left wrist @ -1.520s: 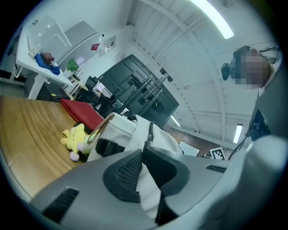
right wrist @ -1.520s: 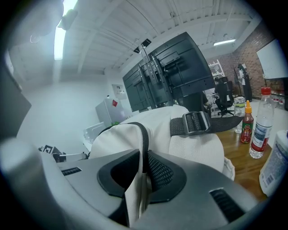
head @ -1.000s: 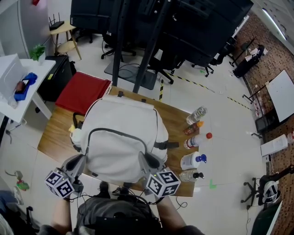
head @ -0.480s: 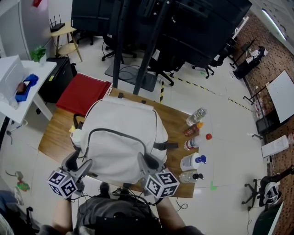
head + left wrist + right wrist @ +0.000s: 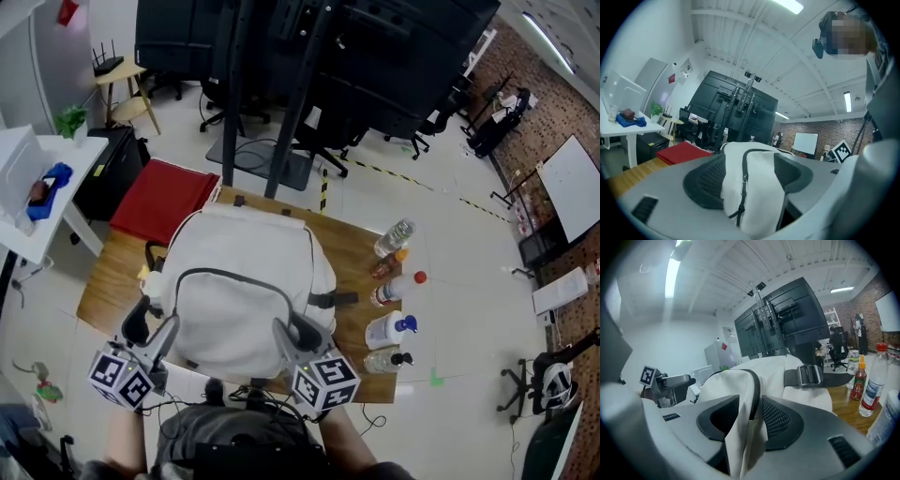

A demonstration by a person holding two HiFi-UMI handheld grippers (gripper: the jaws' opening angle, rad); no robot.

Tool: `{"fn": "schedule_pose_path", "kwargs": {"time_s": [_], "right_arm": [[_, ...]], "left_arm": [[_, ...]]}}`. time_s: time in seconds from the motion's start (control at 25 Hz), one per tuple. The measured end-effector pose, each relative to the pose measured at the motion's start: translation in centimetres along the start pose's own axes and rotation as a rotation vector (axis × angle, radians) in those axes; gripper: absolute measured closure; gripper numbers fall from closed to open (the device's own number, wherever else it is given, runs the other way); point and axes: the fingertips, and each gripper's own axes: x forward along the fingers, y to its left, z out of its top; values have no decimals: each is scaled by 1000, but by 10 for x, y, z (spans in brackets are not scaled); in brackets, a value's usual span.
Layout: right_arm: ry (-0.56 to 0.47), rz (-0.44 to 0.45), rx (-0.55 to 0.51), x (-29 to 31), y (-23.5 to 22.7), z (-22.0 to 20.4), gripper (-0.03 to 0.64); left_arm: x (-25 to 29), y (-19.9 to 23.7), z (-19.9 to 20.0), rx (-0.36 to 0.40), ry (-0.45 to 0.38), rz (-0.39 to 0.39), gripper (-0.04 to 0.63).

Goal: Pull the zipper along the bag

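The head camera looked steeply down from above onto the counter (image 5: pixel 101 281) and bag (image 5: pixel 246 281). The two tool cameras sat low at the bag's near edge, very close, facing away from the person. All three views shared the bag.

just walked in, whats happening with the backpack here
A person at a wooden table is working on a white backpack with a hand-held gripper in each hand. The left hand-held gripper is wide open around the zipper pull, not pinching it. The right hand-held gripper has its jaws opening, with a fold of the bag's fabric beside the zipper track between them.
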Motion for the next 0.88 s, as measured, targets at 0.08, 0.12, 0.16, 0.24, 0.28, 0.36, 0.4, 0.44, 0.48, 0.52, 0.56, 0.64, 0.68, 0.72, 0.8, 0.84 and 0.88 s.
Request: {"fn": "schedule_pose_path", "kwargs": {"time_s": [0.08,0.12,0.16,0.24,0.28,0.36,0.4,0.44,0.48,0.52,0.56,0.64,0.68,0.72,0.8,0.84,0.88], "right_arm": [[-12,-16,-26,-3,-1,5,449],[-18,-26,-37,-5,-2,8,443],[-27,-36,-44,-7,-4,12,439],[-56,-65,-49,-14,-9,21,437],[-78,-88,-47,-19,-13,28,437],[-136,-141,-43,-29,-22,43,437],[-165,-164,-47,-34,-27,50,444],[-191,-184,-57,-38,-30,57,453],[-216,-205,-71,-41,-33,64,511],[-239,-224,-85,-44,-35,71,561],[-260,-237,-94,-46,-37,77,588],[-293,-248,-94,-46,-39,86,598],[-305,-248,-92,-45,-39,90,603],[-313,-247,-93,-44,-38,93,603],[-321,-240,-101,-40,-35,98,604],[-324,-234,-105,-37,-32,100,604],[-329,-227,-110,-35,-30,102,604]], "left_arm": [[6,-10,9,19,-5,-27,266],[9,-15,13,29,-9,-42,272],[12,-20,17,42,-15,-53,275],[18,-26,27,82,-37,-54,322],[20,-29,32,103,-52,-49,374],[27,-35,43,132,-81,-55,404],[31,-39,47,136,-92,-70,422],[35,-43,51,138,-100,-87,422],[39,-47,54,141,-105,-100,443],[43,-51,57,149,-110,-107,469],[46,-54,60,157,-115,-111,498],[54,-60,64,157,-126,-121,537],[57,-63,65,151,-131,-130,564],[60,-66,67,147,-132,-140,577],[65,-73,66,158,-122,-156,578],[67,-76,64,170,-110,-163,578],[70,-79,61,183,-95,-166,578]]}}
